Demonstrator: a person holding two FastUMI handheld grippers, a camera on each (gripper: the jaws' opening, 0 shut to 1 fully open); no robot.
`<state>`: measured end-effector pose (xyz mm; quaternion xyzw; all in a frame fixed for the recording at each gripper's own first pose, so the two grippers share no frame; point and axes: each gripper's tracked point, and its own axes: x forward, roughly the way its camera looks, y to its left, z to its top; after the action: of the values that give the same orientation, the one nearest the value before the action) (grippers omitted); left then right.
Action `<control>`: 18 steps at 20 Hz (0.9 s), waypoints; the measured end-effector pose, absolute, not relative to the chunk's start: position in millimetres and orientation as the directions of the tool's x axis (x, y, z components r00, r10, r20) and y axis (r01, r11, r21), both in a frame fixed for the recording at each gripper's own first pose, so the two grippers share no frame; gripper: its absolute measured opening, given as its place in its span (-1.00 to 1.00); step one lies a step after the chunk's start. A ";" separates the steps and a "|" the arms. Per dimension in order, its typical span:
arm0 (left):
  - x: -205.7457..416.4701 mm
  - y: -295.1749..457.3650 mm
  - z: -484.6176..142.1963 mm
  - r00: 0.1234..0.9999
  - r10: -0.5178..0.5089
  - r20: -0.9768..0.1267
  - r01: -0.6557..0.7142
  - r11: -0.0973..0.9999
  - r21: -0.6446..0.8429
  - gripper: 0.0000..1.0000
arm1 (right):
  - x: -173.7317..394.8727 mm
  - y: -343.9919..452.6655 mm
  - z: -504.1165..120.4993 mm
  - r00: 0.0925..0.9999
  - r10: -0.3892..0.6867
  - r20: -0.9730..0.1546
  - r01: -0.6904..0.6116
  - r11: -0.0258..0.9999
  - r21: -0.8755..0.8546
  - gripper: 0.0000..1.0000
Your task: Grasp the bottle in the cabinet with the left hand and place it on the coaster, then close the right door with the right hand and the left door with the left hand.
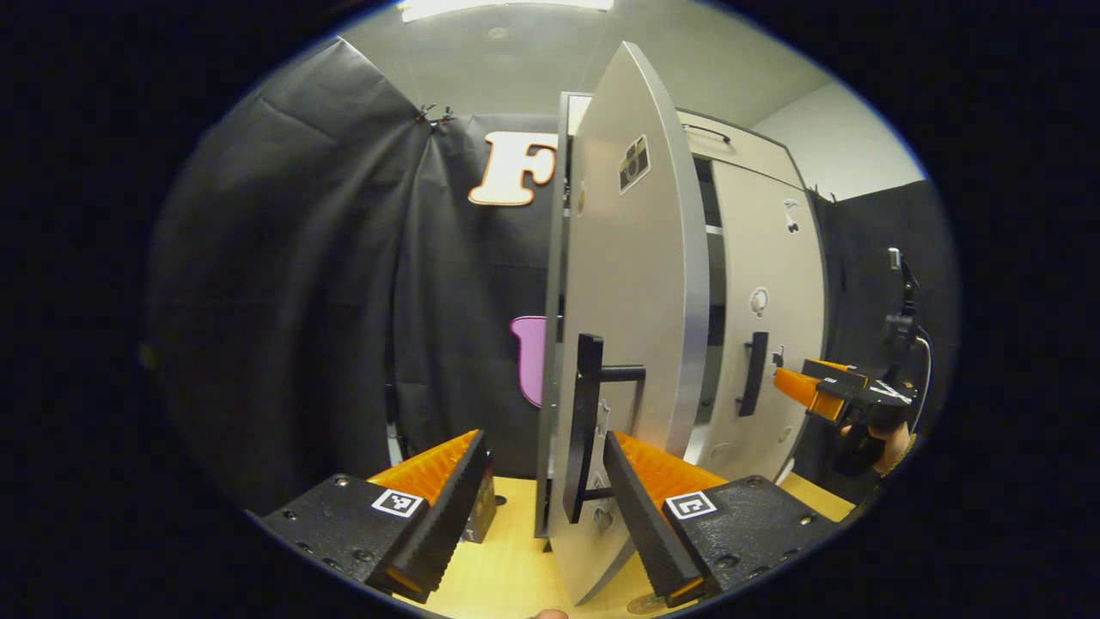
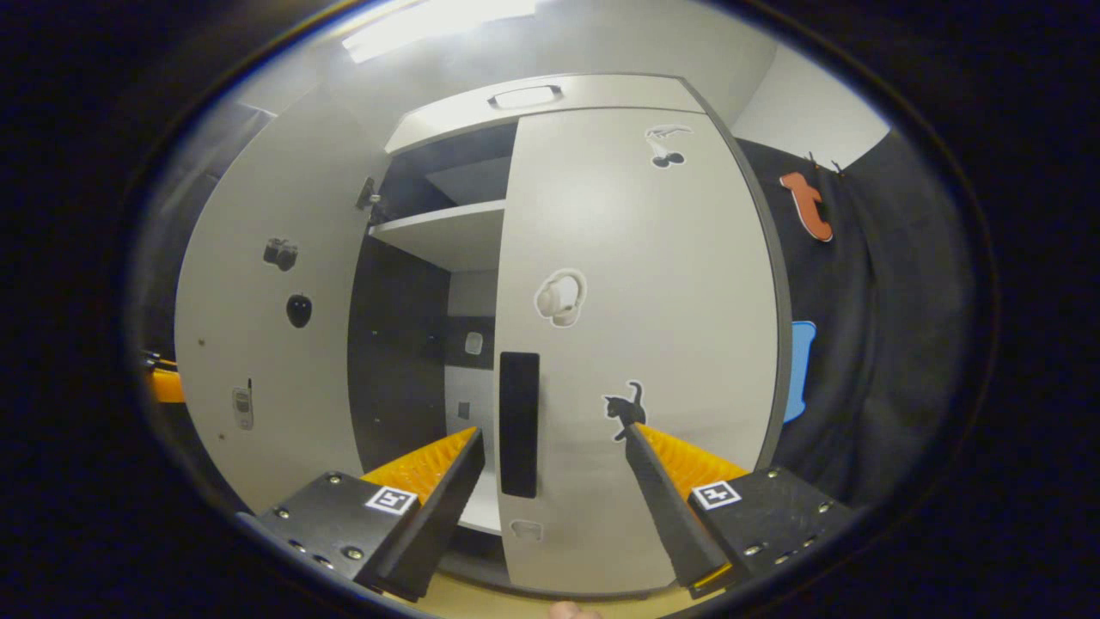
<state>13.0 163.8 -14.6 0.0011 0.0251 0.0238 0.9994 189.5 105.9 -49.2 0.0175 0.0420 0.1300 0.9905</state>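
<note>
In the left gripper view, the left gripper (image 1: 541, 499) stood with its fingers spread wide, holding nothing. Between them, close ahead, was the edge of the left door (image 1: 632, 284), swung out from the cabinet (image 1: 739, 146) and seen nearly edge-on, so that it blocked much of the inside. Its dark bar handle (image 1: 586, 425) hung between the two fingers; whether a finger touched it could not be told. A camera sticker (image 1: 634, 162) sat high on that door. Under the fingers lay the pale wooden table (image 1: 507, 559). A small dark object (image 1: 483, 509) stood on the table just behind the left finger, too hidden to name. Farther back the right door (image 1: 769, 335) lay closed, or nearly so, against the cabinet with its own handle (image 1: 754, 372), and beyond it the right gripper (image 1: 795, 387) pointed at that door, held by a hand (image 1: 889, 443).

In the right gripper view, the right gripper (image 2: 554, 490) was likewise open and empty. Straight ahead, its fingers framed the right door's handle (image 2: 519, 424) without touching it. A cat sticker (image 2: 626, 408) and a headphone sticker (image 2: 560, 297) marked the right door (image 2: 653, 284). To the left the opening showed a shelf (image 2: 447, 225) and dark inner walls. The left door (image 2: 258, 309) stood open past that.

Neither the bottle nor the coaster could be made out.
</note>
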 end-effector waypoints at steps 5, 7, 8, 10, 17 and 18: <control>36.8 126.0 -18.7 0.998 -0.042 -0.048 0.042 0.999 0.013 0.65 | 178.6 70.5 -47.5 0.972 0.218 -0.083 -0.217 0.976 0.016 1.00; 46.4 118.2 -21.0 0.997 -0.061 -0.046 0.062 0.998 0.015 0.74 | 175.1 50.8 -48.1 0.979 0.185 -0.087 -0.184 0.983 0.015 1.00; 51.0 112.4 -21.8 0.996 -0.079 -0.046 0.079 0.997 -0.004 0.74 | 173.7 40.8 -49.0 0.982 0.165 -0.091 -0.164 0.986 0.019 0.94; 56.8 98.1 -25.2 0.993 -0.108 -0.049 0.107 0.994 -0.035 0.65 | 171.9 24.0 -53.1 0.985 0.134 -0.107 -0.131 0.991 0.035 1.00; 82.1 76.3 -23.6 0.996 -0.078 -0.033 0.080 0.994 0.069 0.86 | 165.8 -21.2 -57.4 0.991 0.041 -0.127 -0.035 0.998 0.050 1.00; 83.1 74.9 -24.8 0.998 -0.057 -0.037 0.060 0.995 0.077 0.86 | 164.8 -25.2 -57.9 0.991 0.034 -0.130 -0.028 0.998 0.048 1.00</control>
<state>83.1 74.9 -24.8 0.0390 0.0175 -0.0293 0.9987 164.8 -25.2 -57.9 0.0228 0.0654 0.0156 0.9975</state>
